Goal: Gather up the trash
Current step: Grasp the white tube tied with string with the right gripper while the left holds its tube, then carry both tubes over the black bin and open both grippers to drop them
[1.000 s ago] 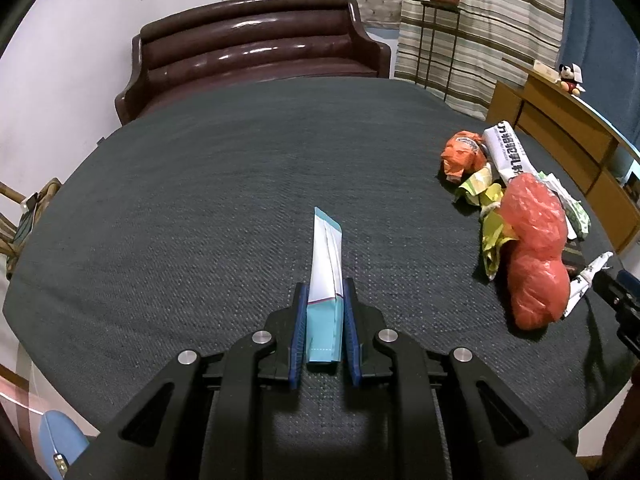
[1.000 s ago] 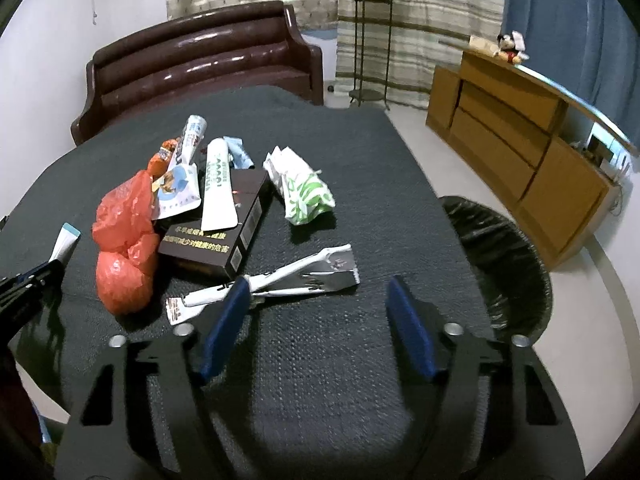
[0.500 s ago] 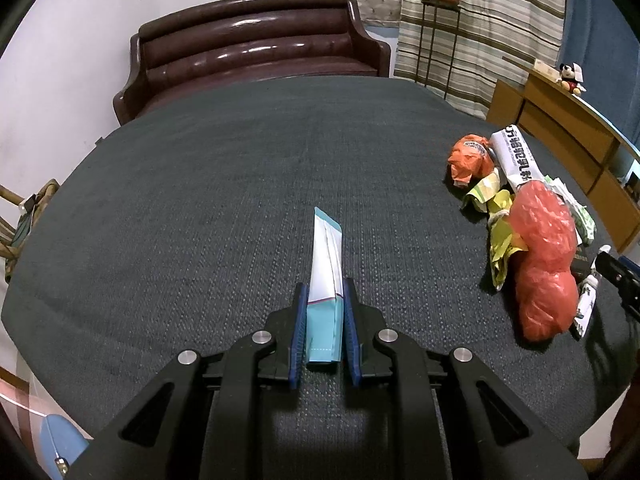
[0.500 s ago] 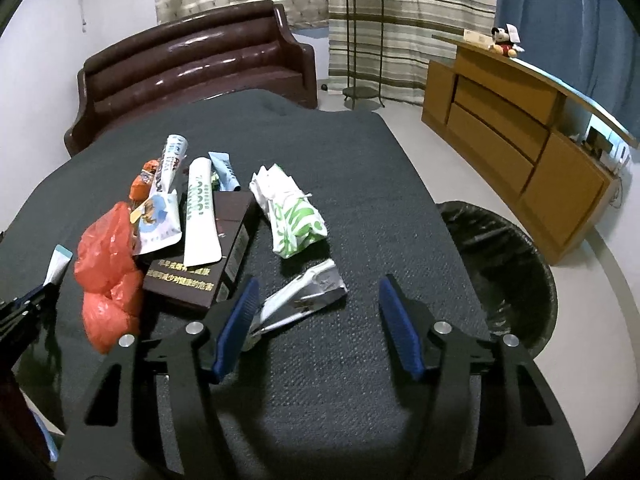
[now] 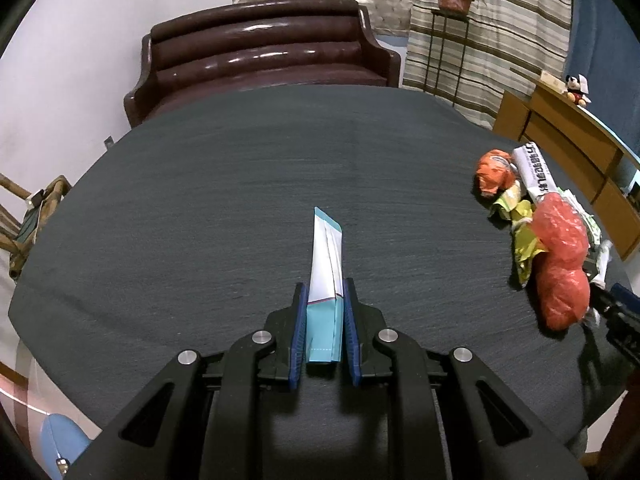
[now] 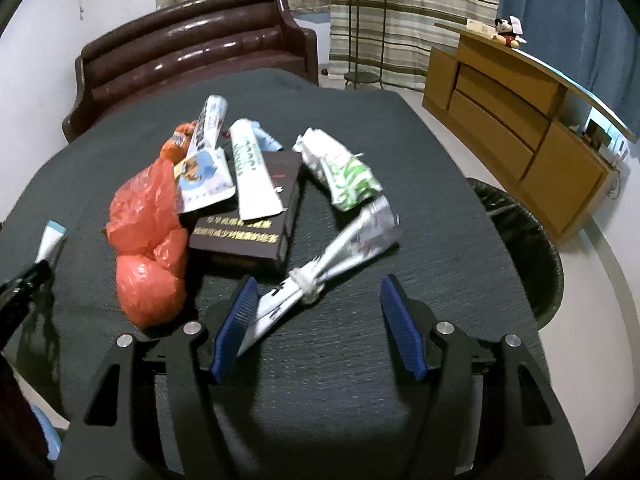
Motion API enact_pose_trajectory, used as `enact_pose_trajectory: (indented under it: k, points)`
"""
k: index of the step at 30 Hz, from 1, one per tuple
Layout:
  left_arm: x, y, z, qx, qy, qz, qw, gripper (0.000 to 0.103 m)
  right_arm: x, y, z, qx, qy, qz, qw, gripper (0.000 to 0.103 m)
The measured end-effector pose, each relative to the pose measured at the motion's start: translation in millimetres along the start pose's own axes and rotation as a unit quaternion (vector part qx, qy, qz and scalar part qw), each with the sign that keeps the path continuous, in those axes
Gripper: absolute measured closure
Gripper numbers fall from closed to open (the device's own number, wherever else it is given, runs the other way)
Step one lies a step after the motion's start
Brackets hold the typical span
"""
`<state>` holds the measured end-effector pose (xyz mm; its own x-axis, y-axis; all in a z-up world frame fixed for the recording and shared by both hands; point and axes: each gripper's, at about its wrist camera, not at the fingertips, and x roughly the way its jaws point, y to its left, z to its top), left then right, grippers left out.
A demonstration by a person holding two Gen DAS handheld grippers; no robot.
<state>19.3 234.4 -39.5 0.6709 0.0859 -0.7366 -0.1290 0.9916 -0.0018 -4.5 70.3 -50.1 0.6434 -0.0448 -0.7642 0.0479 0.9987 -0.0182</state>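
Note:
My left gripper (image 5: 324, 284) is shut on a white and teal tube (image 5: 327, 248), which sticks out forward above the dark table (image 5: 240, 200). The trash pile lies at its right: a red plastic bag (image 5: 560, 264) and an orange wrapper (image 5: 494, 172). In the right wrist view, my right gripper (image 6: 319, 280) hovers low over a knotted silver wrapper (image 6: 360, 236). Its jaws are opening, the wrapper's near end lies between them against the left pad, and the right pad stands well apart. Behind it are the red bag (image 6: 148, 220), a dark box (image 6: 256, 232) and a green-white packet (image 6: 344, 172).
A black-lined trash bin (image 6: 528, 232) stands on the floor just past the table's right edge. A brown sofa (image 5: 260, 52) sits behind the table and a wooden sideboard (image 6: 520, 108) at the right. White tubes (image 6: 252, 176) lie on the dark box.
The right gripper has moved forward toward the pile, and the silver wrapper has swung to a steeper angle between its jaws. The left gripper still holds the tube, and the pile sits slightly further right in its view.

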Motion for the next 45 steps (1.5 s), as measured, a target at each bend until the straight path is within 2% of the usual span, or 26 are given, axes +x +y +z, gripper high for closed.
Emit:
enact_pose_trajectory:
  k: [3,9,15,19,23,26,28,39,45]
  points:
    - [-2,3,-1,-0.003,-0.001,0.001,1.0000,0.084,-2,1,-3,-0.010,-0.003,-0.007,1.000,0.039]
    - [0,-1,-1,-0.004,0.000,-0.004,1.0000,0.084,-7,-22,-7,0.006,-0.005,-0.020,1.000,0.039]
    - [3,-11,1,0.004,0.002,-0.013,0.9999,0.084,-10,-32,-3,0.016,-0.020,-0.017,1.000,0.042]
    - [4,-14,0,0.008,0.003,-0.013,0.9999,0.084,-5,-38,0,0.013,-0.020,-0.003,1.000,0.055]
    - [6,-14,-1,0.012,0.005,-0.011,0.9998,0.084,-3,-37,-1,0.009,-0.020,0.017,1.000,0.083]
    - [4,-14,-1,0.017,0.000,-0.008,0.9998,0.084,-4,-37,-1,0.006,-0.021,0.021,1.000,0.084]
    - [2,-15,-2,0.017,-0.004,-0.009,0.9998,0.084,-6,-38,-1,0.007,-0.023,0.021,0.999,0.091]
    - [-23,-26,-3,0.024,-0.033,-0.028,0.9988,0.084,-22,-57,-1,0.011,-0.046,0.023,0.999,0.092]
    - [-47,-48,5,0.041,-0.062,-0.053,0.9958,0.084,-36,-80,7,0.015,-0.071,0.017,0.997,0.092]
